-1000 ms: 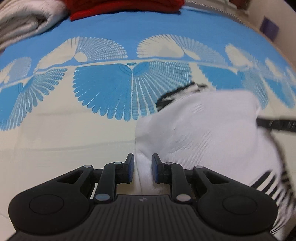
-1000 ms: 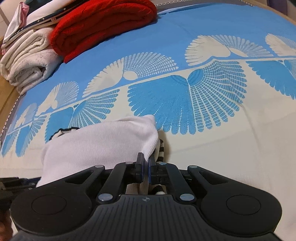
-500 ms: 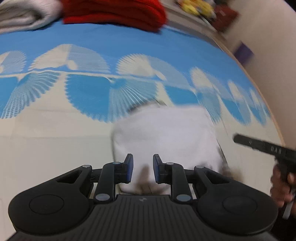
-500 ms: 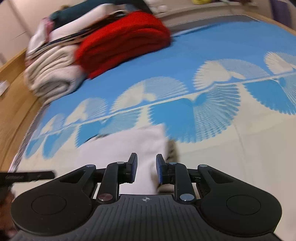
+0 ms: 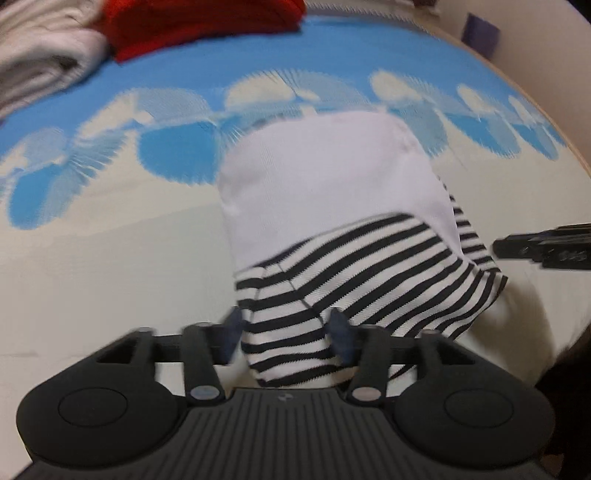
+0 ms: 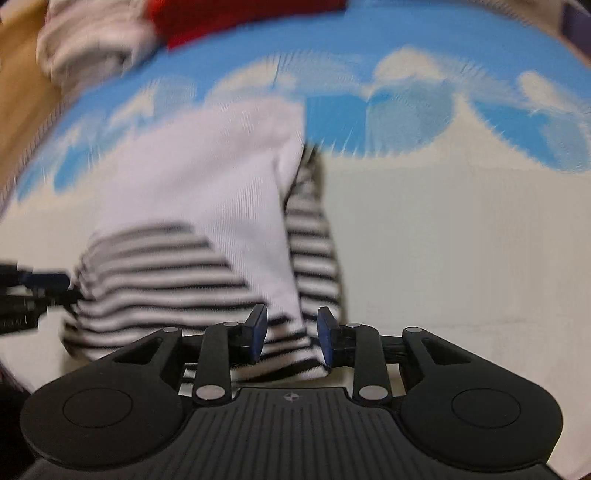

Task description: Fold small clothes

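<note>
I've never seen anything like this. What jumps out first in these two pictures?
Probably the small garment, white with black-and-white stripes, lying mid-frame on the blue and cream patterned bedspread. Its striped end sits between the spread fingers of the left gripper and the right gripper, both open. At the far edge lie a red folded knit and pale folded cloths.

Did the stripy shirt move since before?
Cannot tell. The garment looks different, with stripes showing near both open grippers, left and right. But both cameras moved too, so the blue-patterned cloth shifted in view as well.
</note>
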Motion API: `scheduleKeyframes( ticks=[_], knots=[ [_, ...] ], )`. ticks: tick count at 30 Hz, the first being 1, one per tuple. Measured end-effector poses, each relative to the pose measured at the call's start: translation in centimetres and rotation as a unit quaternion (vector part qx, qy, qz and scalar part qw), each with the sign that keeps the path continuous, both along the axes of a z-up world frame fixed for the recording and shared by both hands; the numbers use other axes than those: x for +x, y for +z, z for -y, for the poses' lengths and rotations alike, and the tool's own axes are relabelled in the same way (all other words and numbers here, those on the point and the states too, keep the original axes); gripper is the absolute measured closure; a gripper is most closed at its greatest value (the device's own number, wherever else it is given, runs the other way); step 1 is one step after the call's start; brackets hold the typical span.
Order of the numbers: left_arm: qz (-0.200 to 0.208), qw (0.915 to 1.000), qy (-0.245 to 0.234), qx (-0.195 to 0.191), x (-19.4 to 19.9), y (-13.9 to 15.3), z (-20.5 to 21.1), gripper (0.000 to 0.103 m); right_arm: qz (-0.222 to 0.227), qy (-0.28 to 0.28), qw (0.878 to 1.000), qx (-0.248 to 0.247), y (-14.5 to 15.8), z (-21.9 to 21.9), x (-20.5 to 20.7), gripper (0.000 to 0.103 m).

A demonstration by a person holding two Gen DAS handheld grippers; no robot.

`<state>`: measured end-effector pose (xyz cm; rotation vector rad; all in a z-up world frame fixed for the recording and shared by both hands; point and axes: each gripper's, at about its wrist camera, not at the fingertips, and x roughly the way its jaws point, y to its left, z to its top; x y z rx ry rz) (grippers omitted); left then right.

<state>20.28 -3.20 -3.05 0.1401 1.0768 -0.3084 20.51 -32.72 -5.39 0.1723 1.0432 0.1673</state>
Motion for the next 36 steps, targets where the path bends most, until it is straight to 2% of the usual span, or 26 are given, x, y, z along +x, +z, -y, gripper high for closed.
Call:
scheduleKeyframes(
  ticks=[1,3,4,6,9,16,17,18,21,24,26,28,32,36],
  knots=[
    [0.012,0.9999,0.002,0.000,-0.7,0.6,0.0,0.031,0.025,-0.005,1.000,0.003,1.0,0.2,-0.8,0.066],
    [0.030,0.9995,0.013,0.001,-2.0,1.5,-0.2,0.019,0.069,-0.011,0.998,-0.004,2.5,0.2,-2.5,0.050],
    [0.036,0.9991,0.024,-0.002,-2.7,2.0,-0.3,0.018,0.090,-0.016,0.996,-0.012,3.1,-0.2,-3.5,0.046],
    [0.044,0.9979,0.044,-0.013,-3.9,2.9,-0.7,0.018,0.120,-0.026,0.992,-0.023,4.1,-0.9,-5.5,0.029],
    [0.043,0.9964,0.066,-0.030,-5.5,3.5,-1.0,0.017,0.149,-0.033,0.988,-0.025,5.2,-1.5,-8.3,0.018],
    [0.047,0.9941,0.086,-0.047,-9.5,4.7,-0.9,0.015,0.193,-0.029,0.980,-0.049,6.7,-3.8,-12.8,0.007],
    [0.046,0.9935,0.092,-0.049,-10.0,4.7,-0.9,0.010,0.196,-0.030,0.979,-0.054,6.7,-3.9,-13.3,0.006],
    [0.046,0.9930,0.096,-0.052,-10.4,4.6,-1.0,0.000,0.196,-0.030,0.978,-0.058,6.6,-4.1,-13.8,0.005],
    [0.077,0.9906,0.104,-0.044,-11.5,4.3,-0.8,0.001,0.180,-0.036,0.981,-0.058,6.0,-4.6,-15.1,0.005],
    [0.084,0.9903,0.107,-0.029,-11.7,3.4,-0.4,0.001,0.164,-0.033,0.985,-0.052,5.4,-5.1,-15.2,0.005],
    [0.079,0.9901,0.110,-0.036,-11.4,3.0,-0.6,0.001,0.160,-0.020,0.985,-0.066,4.9,-5.7,-14.9,0.005],
    [0.091,0.9882,0.117,-0.040,-11.1,2.9,-0.8,0.001,0.161,-0.015,0.984,-0.080,4.6,-6.3,-14.5,0.005],
    [0.119,0.9842,0.126,-0.038,-10.6,2.9,-1.1,0.001,0.162,-0.016,0.983,-0.081,4.3,-6.7,-13.8,0.005],
    [0.124,0.9838,0.124,-0.038,-10.1,2.9,-1.1,0.001,0.165,-0.017,0.983,-0.084,4.2,-7.1,-13.1,0.005]
  ],
)
